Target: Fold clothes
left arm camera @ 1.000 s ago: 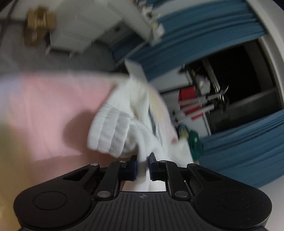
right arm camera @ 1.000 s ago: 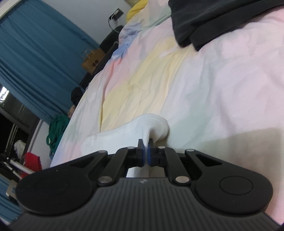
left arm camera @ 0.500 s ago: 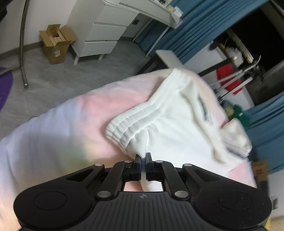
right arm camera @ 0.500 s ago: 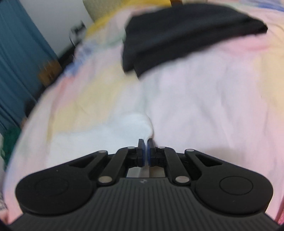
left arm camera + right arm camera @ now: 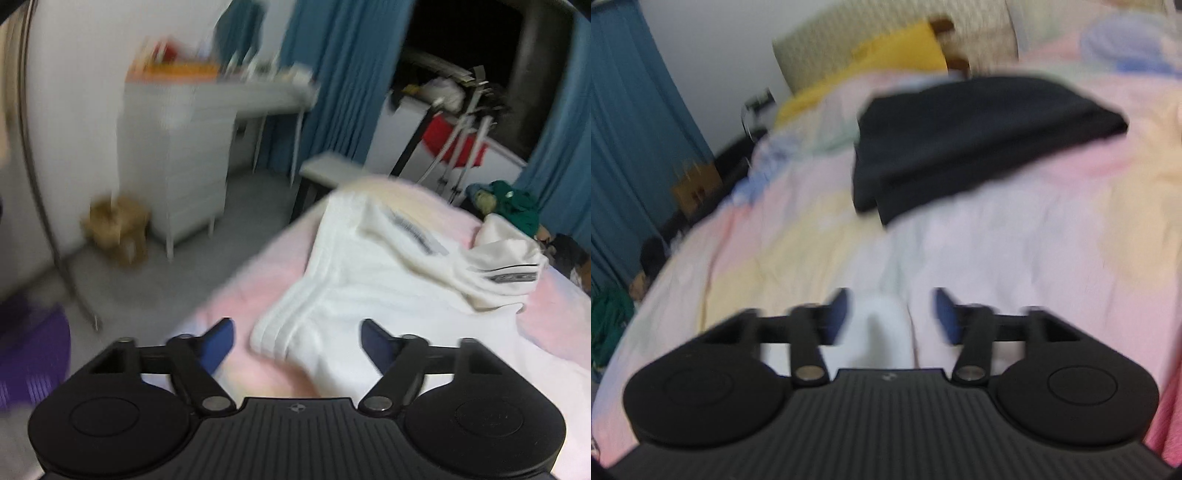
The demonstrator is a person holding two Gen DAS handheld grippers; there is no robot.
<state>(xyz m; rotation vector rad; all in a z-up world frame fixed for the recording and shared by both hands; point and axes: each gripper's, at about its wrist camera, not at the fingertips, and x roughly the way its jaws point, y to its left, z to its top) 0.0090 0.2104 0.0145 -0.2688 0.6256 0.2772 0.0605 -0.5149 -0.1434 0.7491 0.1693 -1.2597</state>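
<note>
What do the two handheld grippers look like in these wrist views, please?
Both look alike. The left gripper and right gripper each have a black ribbed body with a small white emblem, two round black discs at the sides, black linkage bars with silver pivot pins, and blue pads on the fingers. No cables, hands or sleeves show.

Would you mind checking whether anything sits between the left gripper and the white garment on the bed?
Nothing visible does: the left gripper, jaws opening, has the white garment directly ahead, its ribbed hem between the fingers but not pinched.

Both wrist views look closely down over the bed (image 5: 258, 280).
</note>
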